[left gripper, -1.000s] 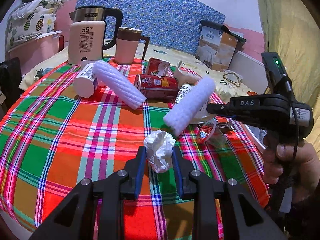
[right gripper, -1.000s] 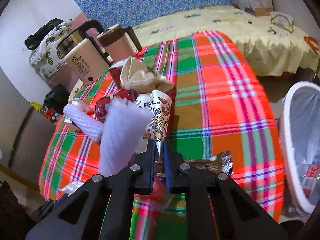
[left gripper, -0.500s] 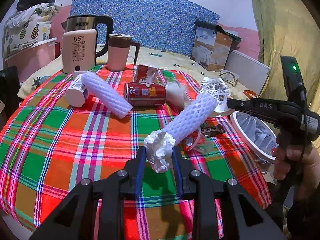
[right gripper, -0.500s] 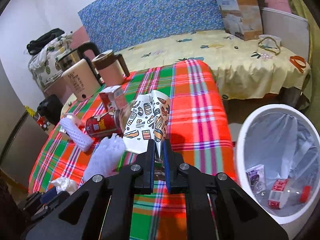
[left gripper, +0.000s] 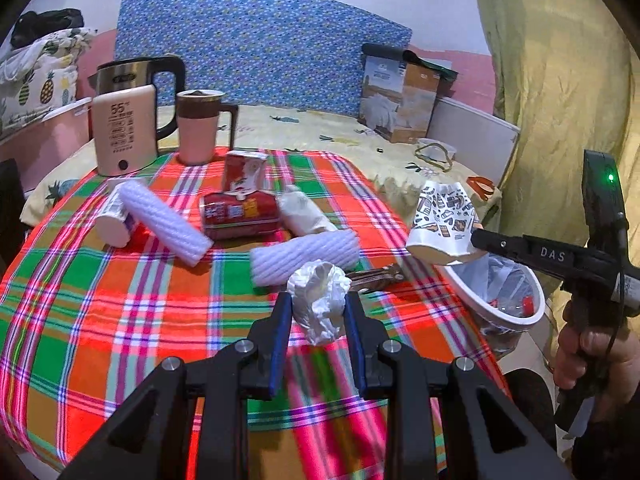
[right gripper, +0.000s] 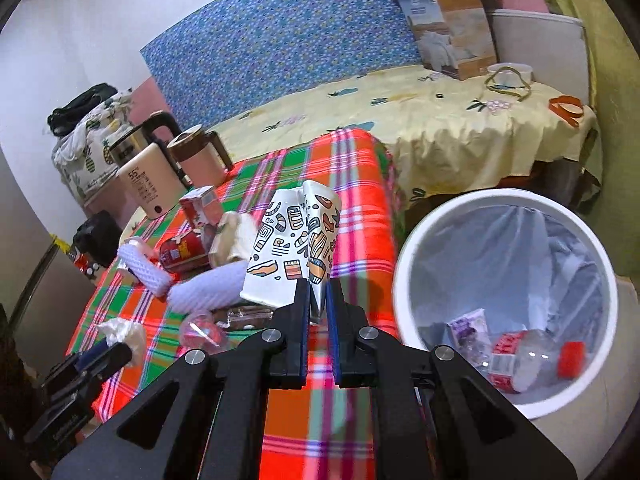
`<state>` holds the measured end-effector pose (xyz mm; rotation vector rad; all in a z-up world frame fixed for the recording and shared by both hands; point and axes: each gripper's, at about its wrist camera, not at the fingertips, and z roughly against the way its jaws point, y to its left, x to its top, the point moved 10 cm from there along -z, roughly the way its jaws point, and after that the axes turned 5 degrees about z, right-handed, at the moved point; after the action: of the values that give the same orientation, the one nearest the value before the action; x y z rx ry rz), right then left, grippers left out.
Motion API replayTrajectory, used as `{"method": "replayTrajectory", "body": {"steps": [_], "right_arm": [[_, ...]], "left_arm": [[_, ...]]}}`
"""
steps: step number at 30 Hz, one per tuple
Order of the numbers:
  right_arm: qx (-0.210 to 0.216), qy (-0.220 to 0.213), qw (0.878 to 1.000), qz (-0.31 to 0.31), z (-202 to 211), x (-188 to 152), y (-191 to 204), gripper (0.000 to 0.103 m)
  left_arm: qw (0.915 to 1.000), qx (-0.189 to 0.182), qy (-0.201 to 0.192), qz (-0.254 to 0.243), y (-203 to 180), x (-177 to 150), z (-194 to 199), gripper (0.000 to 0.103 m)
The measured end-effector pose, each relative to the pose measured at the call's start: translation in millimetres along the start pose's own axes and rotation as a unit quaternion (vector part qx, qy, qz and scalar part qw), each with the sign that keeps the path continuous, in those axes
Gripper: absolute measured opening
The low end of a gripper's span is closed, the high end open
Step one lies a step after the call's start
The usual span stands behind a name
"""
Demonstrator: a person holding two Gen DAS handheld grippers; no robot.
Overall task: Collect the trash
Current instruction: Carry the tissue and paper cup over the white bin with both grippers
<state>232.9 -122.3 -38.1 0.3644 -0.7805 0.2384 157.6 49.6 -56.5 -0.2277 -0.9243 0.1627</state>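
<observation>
Beside plaid tablecloth (right gripper: pixel 360 184), white bin (right gripper: pixel 404 280)

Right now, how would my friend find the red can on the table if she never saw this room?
Start at the round table with the bright checked tablecloth and look toward its far side, just in front of the pink mug. The red can lies there on its side. Its neighbours are white foam tubes and an upright little red carton; it is the only shiny round tin.

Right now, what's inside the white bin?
In the white bin: a clear liner, a plastic bottle with red cap, a small purple-printed packet. Anything beneath them is hidden.
</observation>
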Motion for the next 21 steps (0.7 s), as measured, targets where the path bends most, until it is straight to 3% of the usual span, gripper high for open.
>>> {"method": "replayTrajectory", "body": {"steps": [10, 21], "right_arm": [[-0.017, -0.008, 0.999, -0.031, 13.9, -8.0, -32.4, 0.010], [-0.056, -0.012, 0.996, -0.072, 34.7, -23.0, -88.1, 0.010]], "left_arm": [[0.9990, -0.029, 0.009, -0.033, -47.7, 2.8, -13.4, 0.028], [0.9928, -0.084, 0.032, -0.079, -125.5, 1.7, -46.7, 0.028]]}}
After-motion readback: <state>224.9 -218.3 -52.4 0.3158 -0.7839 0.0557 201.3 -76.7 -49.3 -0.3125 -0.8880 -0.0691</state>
